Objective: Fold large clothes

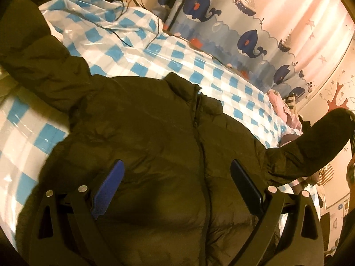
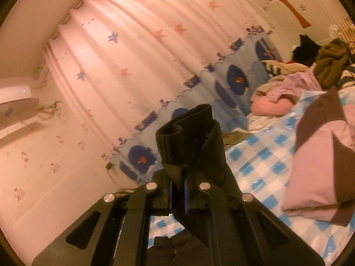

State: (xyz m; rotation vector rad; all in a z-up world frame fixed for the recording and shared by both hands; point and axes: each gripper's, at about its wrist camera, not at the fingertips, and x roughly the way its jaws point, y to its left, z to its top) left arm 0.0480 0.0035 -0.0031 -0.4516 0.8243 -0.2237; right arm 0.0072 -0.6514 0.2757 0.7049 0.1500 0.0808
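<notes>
Jacket cuff [image 2: 188, 137] clamped in right jaws — left apparently open above jacket [image 1: 155, 133].

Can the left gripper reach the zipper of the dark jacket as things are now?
Probably yes. The left gripper is open above the jacket, and the zipper runs between its fingers with nothing covering it. The right gripper holds only the sleeve cuff, off to the side.

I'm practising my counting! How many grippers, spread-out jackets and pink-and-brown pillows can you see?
Grippers: 2, the left gripper and the right gripper
Jacket: 1
Pillow: 1
Total: 4
</notes>
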